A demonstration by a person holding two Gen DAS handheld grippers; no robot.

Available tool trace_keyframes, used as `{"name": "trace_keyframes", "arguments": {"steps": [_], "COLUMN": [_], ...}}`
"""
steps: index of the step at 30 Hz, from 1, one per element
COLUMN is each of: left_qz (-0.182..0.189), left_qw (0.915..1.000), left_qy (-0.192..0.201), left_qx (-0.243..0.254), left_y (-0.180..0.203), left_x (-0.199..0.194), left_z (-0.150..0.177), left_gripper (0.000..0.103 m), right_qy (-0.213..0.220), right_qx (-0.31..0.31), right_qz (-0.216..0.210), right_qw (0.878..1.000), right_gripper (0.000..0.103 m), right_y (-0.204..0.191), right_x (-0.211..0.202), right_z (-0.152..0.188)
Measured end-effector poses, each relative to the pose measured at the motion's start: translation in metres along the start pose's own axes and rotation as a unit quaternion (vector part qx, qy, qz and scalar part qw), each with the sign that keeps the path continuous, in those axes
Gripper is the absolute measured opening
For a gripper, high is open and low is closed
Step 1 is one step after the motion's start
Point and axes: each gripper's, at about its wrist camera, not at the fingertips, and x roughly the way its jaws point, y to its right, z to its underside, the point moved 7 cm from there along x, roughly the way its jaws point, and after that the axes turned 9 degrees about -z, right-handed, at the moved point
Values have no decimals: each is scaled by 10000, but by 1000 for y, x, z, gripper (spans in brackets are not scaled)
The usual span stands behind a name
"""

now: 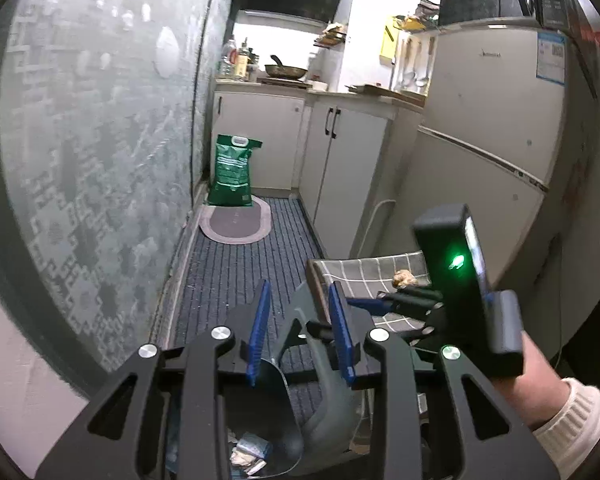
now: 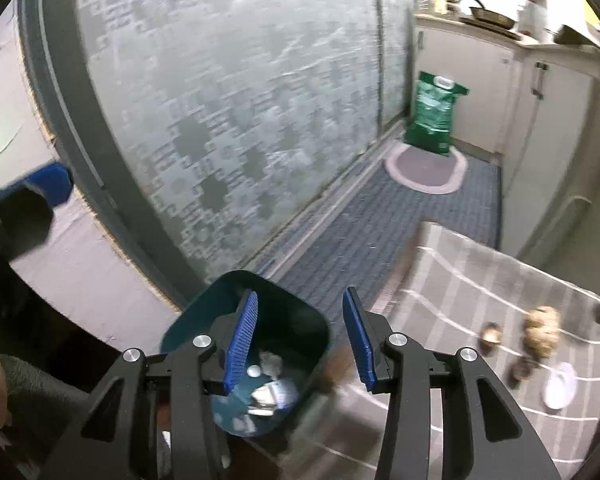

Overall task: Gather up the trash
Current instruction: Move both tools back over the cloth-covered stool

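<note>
Left hand-held gripper was wide open at lower centre, gripping nothing, over trash bin. Right hand-held gripper was likewise spread, empty, above bin's scraps. Crumpled brown trash lay on table, right of frame.

Green bag by oval rug; fridge, pan.

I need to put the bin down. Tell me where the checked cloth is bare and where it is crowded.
The checked cloth is bare along its far side and down the strip beside the bin. Its right end is crowded: crumpled balls, brown scraps and a white lid lie close together. The right gripper hangs open over the bin.
</note>
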Motion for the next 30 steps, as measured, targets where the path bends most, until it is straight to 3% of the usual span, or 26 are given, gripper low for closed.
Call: {"name": "trace_keyframes", "arguments": {"steps": [20,25,30], "left_qz": [272,285,302], "left_qw": [9959,9937,9907], "left_qy": [-701,-865,-1081], "left_qx": [508,655,772], "left_y": [82,95,104], "left_x": [85,100,117], "left_z": [33,44,57], "left_gripper": [39,39,39], "right_qy": [321,272,84], "right_qx": [775,747,847], "right_qz": [1094,1361,1463], "right_qw": [9904,9875,9856], "right_gripper": [45,55,58], "right_y": [132,151,173], "right_x": [-77,-85,-82], "right_z": [45,56,72]}}
